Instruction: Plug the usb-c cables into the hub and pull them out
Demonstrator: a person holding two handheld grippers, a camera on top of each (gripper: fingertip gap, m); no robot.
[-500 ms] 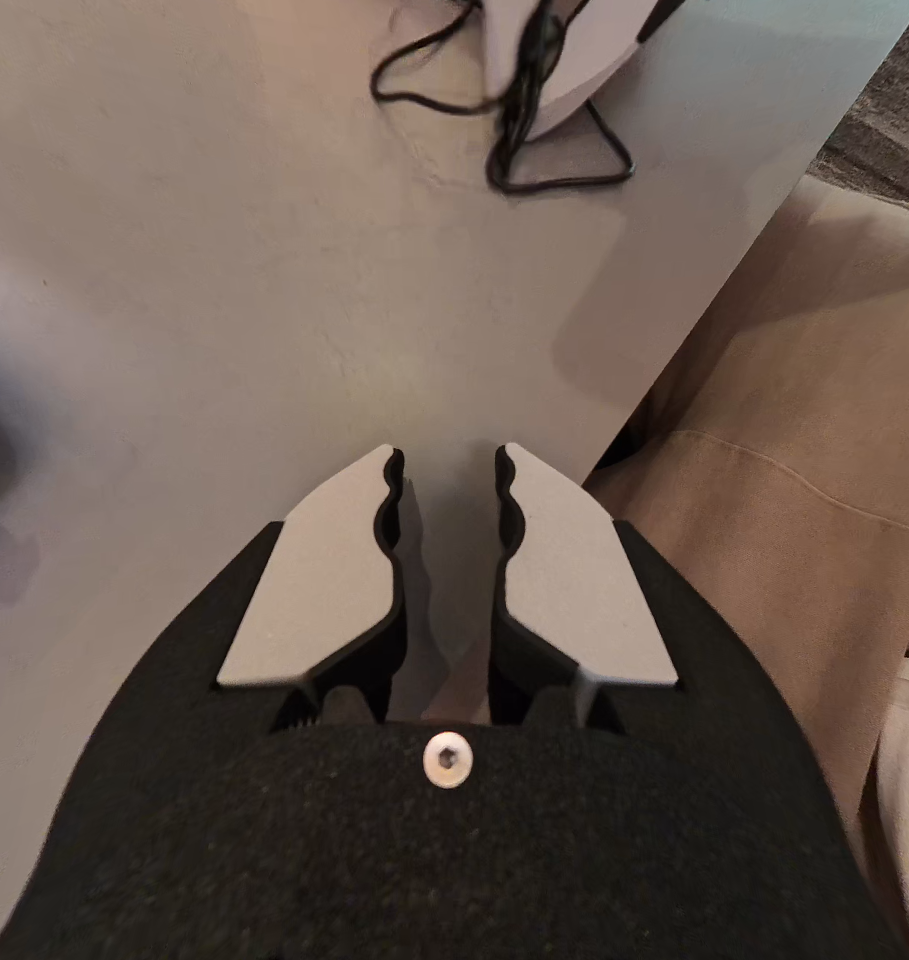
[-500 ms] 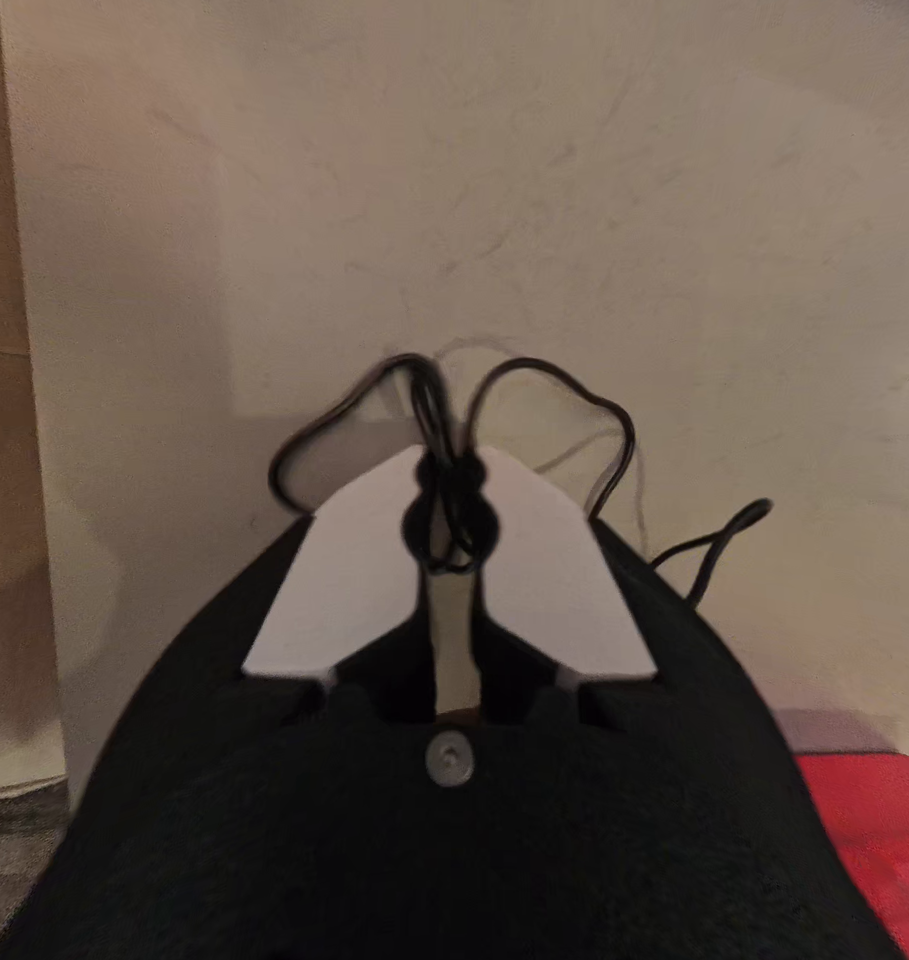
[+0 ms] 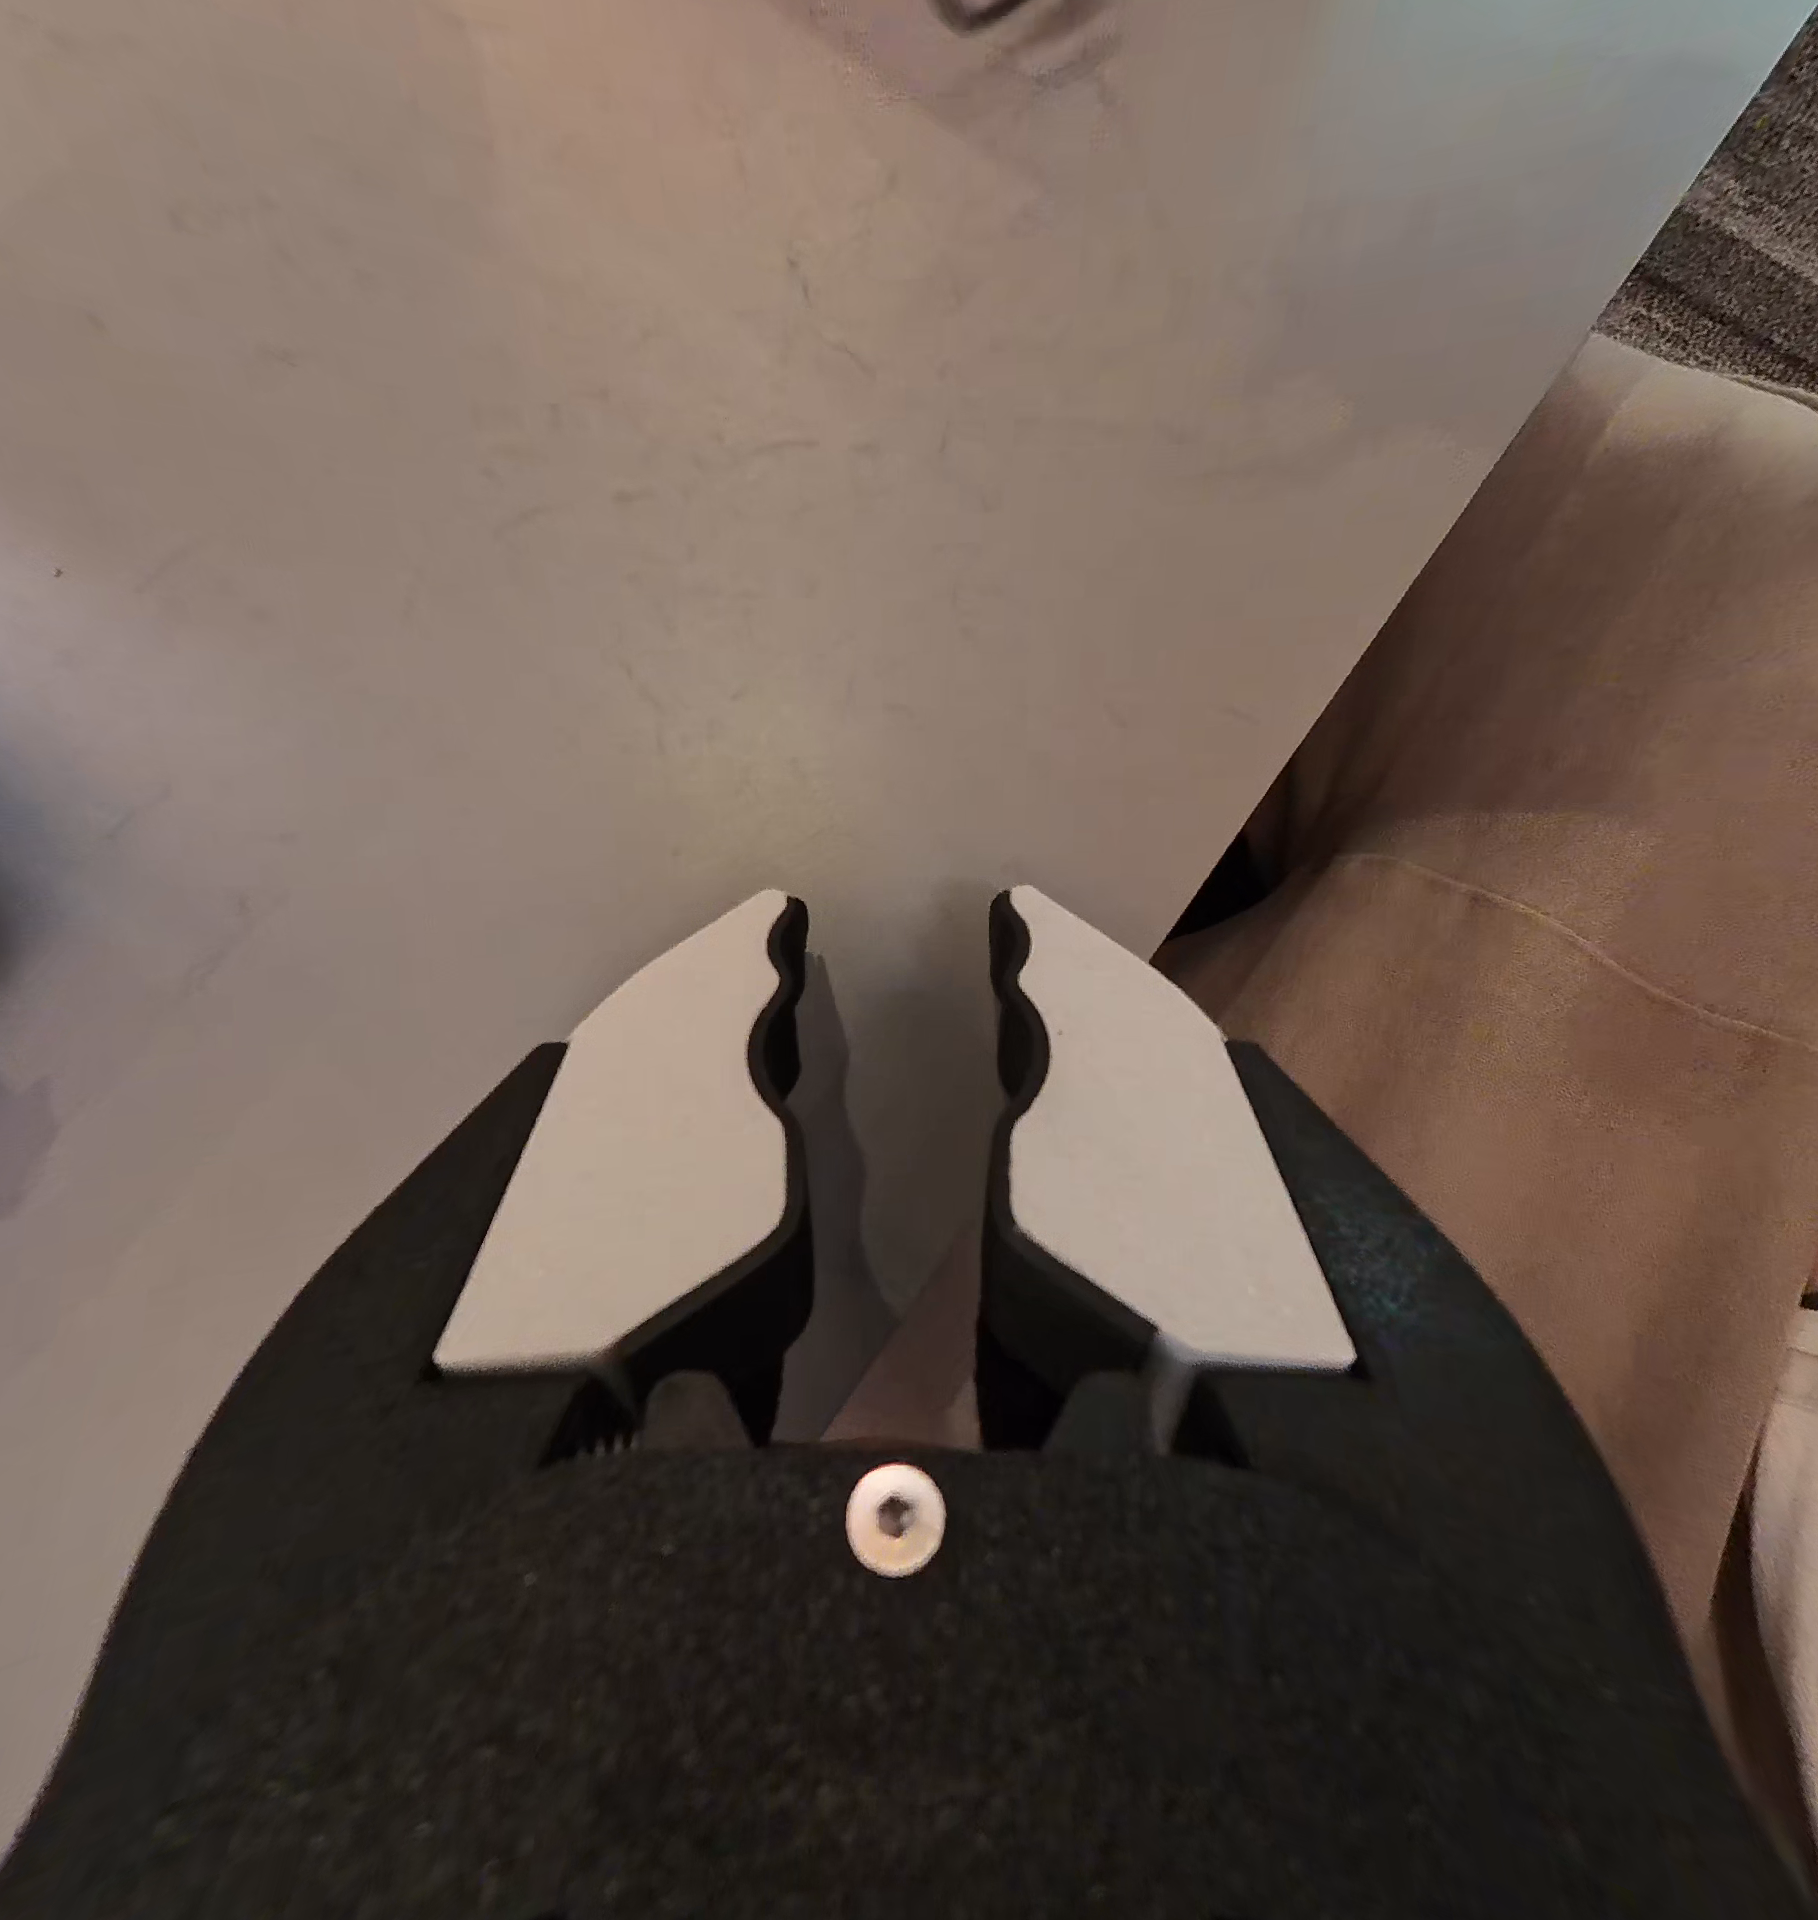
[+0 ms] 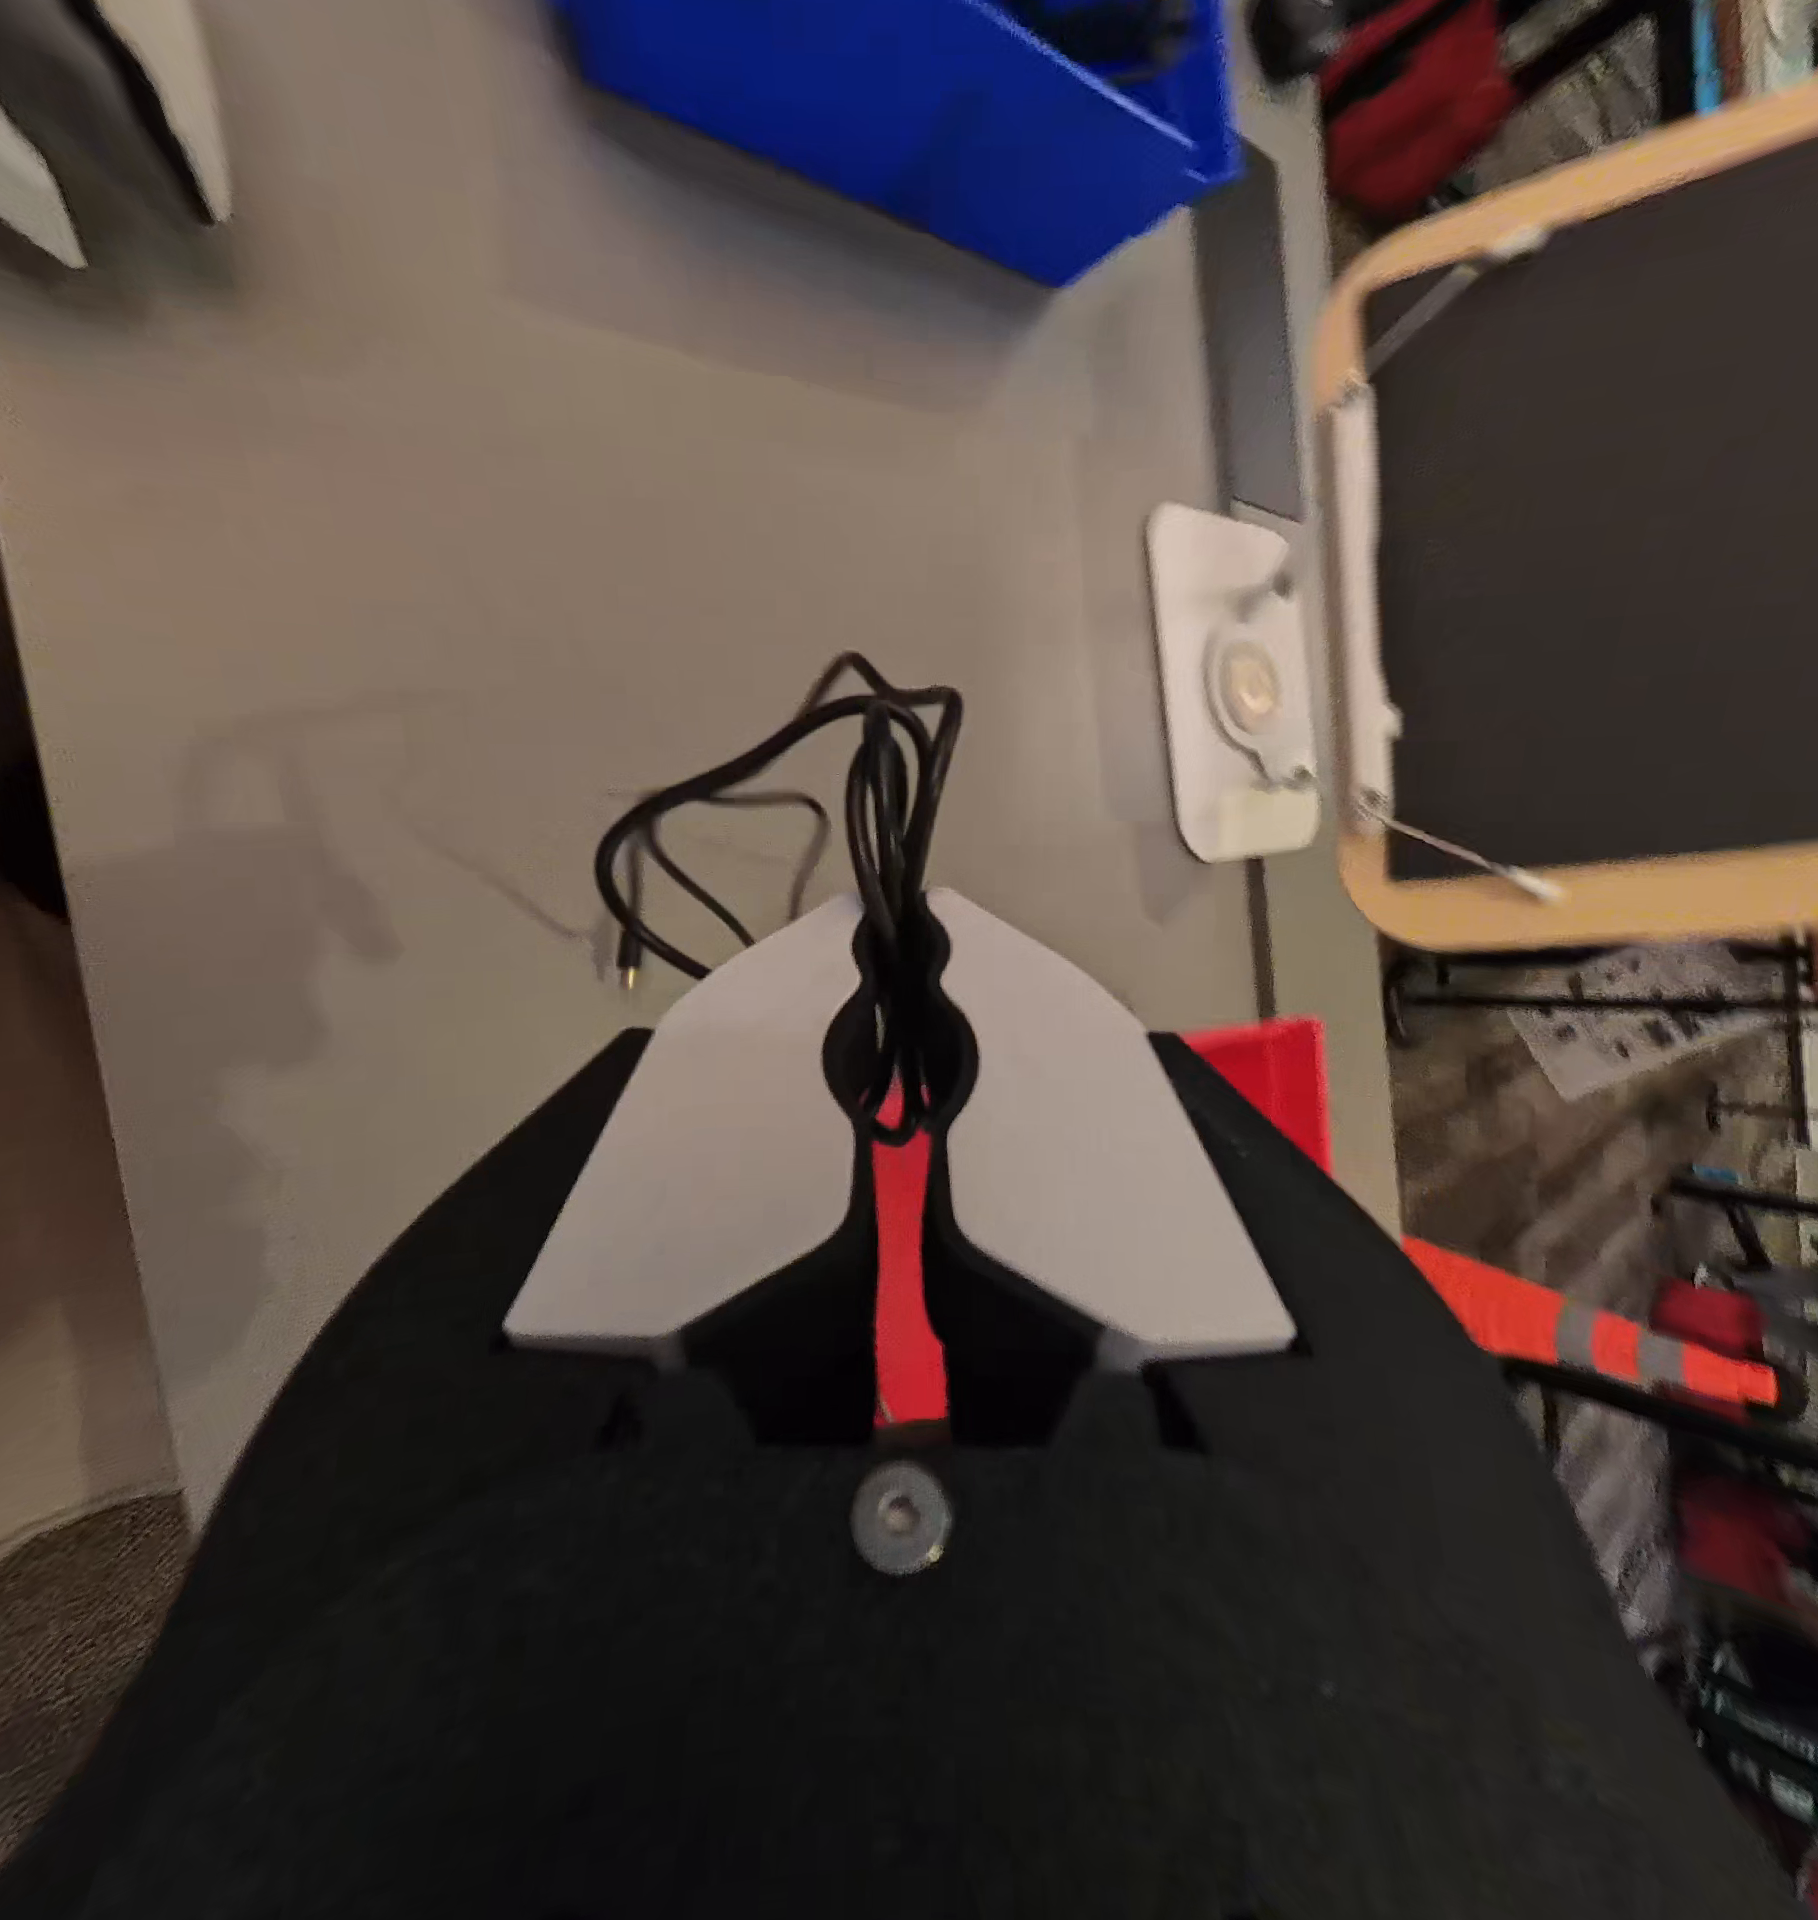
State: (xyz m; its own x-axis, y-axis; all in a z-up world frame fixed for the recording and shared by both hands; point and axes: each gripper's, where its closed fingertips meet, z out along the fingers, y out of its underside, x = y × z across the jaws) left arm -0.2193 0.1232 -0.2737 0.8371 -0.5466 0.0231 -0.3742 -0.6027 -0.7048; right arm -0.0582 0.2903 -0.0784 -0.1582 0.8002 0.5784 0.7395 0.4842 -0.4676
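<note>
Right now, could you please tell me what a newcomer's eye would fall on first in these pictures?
The tangled bundle of thin black cable stands out first, pinched between the white fingers of the right gripper above the grey table. Next comes the bright blue plastic bin at the table's far edge. The left gripper hangs open and empty.

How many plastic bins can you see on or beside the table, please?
2: a blue bin sits at the far end of the table, and a red bin shows just right of the right gripper. Others may be hidden.
</note>
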